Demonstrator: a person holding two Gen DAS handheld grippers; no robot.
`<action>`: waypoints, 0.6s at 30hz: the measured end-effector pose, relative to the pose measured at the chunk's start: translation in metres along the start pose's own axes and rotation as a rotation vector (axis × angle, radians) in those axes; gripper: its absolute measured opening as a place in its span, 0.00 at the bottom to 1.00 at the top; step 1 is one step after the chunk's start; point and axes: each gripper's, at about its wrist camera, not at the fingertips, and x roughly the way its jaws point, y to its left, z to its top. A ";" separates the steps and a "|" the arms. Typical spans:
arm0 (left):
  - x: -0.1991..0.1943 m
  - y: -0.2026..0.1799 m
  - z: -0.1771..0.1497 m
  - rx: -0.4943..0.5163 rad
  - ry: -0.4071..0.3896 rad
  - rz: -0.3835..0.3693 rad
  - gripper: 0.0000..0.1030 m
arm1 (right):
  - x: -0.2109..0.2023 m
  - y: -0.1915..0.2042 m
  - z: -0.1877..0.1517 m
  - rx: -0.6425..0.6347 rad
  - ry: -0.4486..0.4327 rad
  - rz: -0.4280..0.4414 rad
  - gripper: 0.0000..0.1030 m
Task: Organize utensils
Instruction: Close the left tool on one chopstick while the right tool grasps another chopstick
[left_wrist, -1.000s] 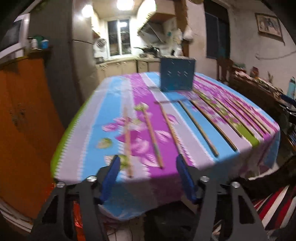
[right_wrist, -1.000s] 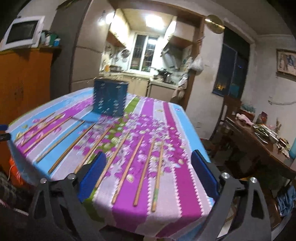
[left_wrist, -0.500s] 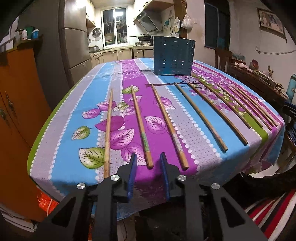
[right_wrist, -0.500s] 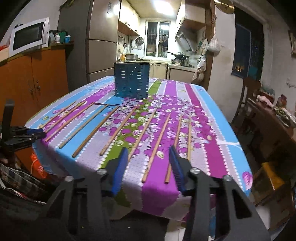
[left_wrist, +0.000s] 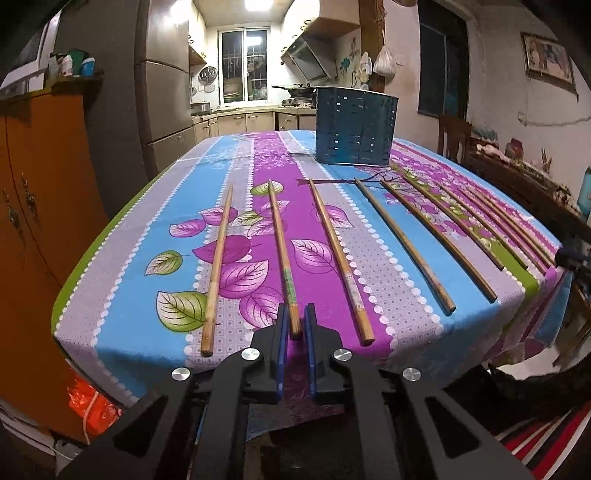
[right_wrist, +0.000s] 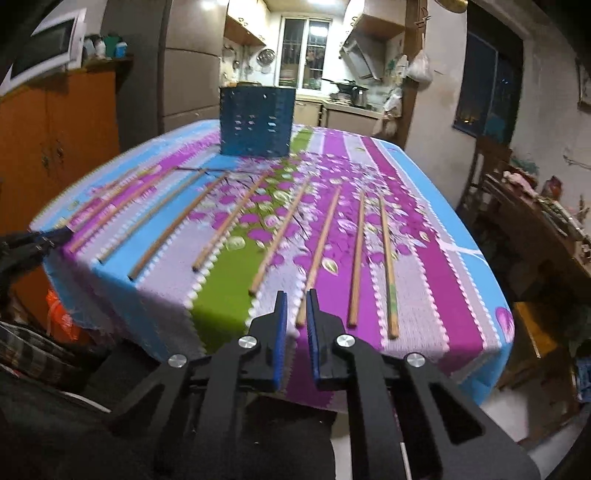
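Several wooden chopsticks lie side by side on a striped floral tablecloth (left_wrist: 369, 236). A blue perforated utensil holder (left_wrist: 355, 125) stands at the far end; it also shows in the right wrist view (right_wrist: 256, 122). My left gripper (left_wrist: 294, 317) is nearly shut at the near table edge, its blue pads on either side of the near end of the second chopstick from the left (left_wrist: 281, 243). My right gripper (right_wrist: 295, 304) is nearly shut, just left of the near end of a chopstick (right_wrist: 320, 251). Neither chopstick is lifted.
An orange cabinet (left_wrist: 33, 206) stands left of the table. A wooden chair (right_wrist: 487, 173) and a cluttered side table (right_wrist: 546, 221) stand on the right. The left gripper's tip shows in the right wrist view (right_wrist: 51, 236).
Both grippers have closed from wide open to nearly shut and have moved in toward the near ends of the chopsticks at the table edge.
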 end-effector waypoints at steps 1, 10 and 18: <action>0.000 0.001 0.000 -0.003 -0.001 -0.004 0.10 | 0.000 0.000 -0.002 -0.002 -0.002 -0.022 0.09; 0.000 0.006 0.001 -0.024 0.003 -0.041 0.10 | 0.009 -0.017 -0.009 0.032 -0.029 -0.212 0.09; 0.002 0.005 0.004 -0.030 0.012 -0.041 0.10 | 0.029 -0.025 -0.014 0.064 -0.001 -0.161 0.09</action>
